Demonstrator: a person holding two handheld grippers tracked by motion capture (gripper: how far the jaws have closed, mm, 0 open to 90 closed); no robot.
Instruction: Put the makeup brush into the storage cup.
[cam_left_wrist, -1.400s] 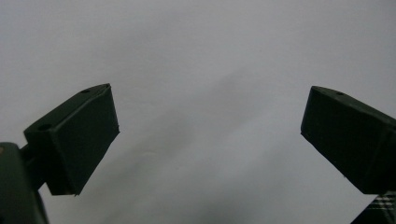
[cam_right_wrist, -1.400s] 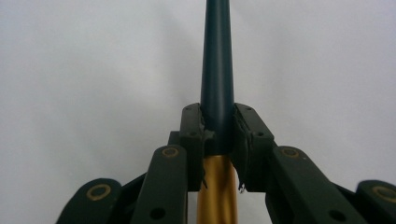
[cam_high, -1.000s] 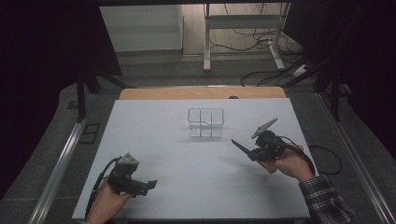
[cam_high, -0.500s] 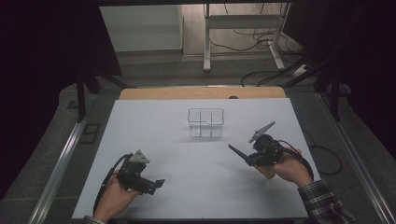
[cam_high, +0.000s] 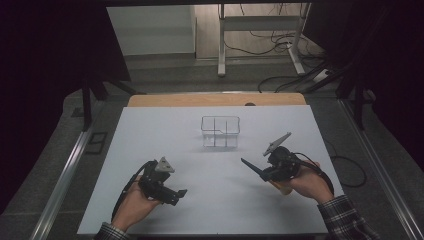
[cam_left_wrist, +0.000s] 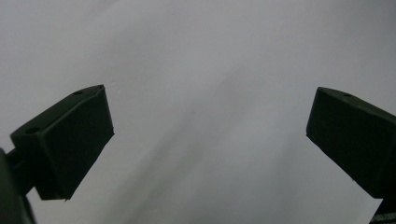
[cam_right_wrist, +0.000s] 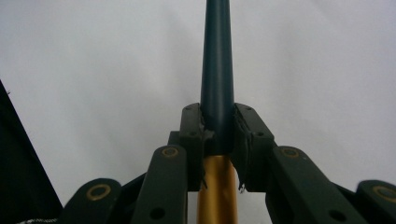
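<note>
at the right of the tabletop (cam_high: 210, 210) my right tool (cam_right_wrist: 218, 135) stays clamped on the dark pen (cam_right_wrist: 217, 70), left tool (cam_left_wrist: 210, 140) apart and empty; next i'd carry it to the far clear organizer (cam_high: 220, 131).

Dim, dark-edged room; table (cam_high: 210, 200) evenly lit, gripper views perhaps slightly soft.

grippers x2 (cam_high: 167, 192) (cam_high: 260, 165) | pen x1 (cam_right_wrist: 217, 70) | wire basket x1 (cam_high: 220, 131)
</note>
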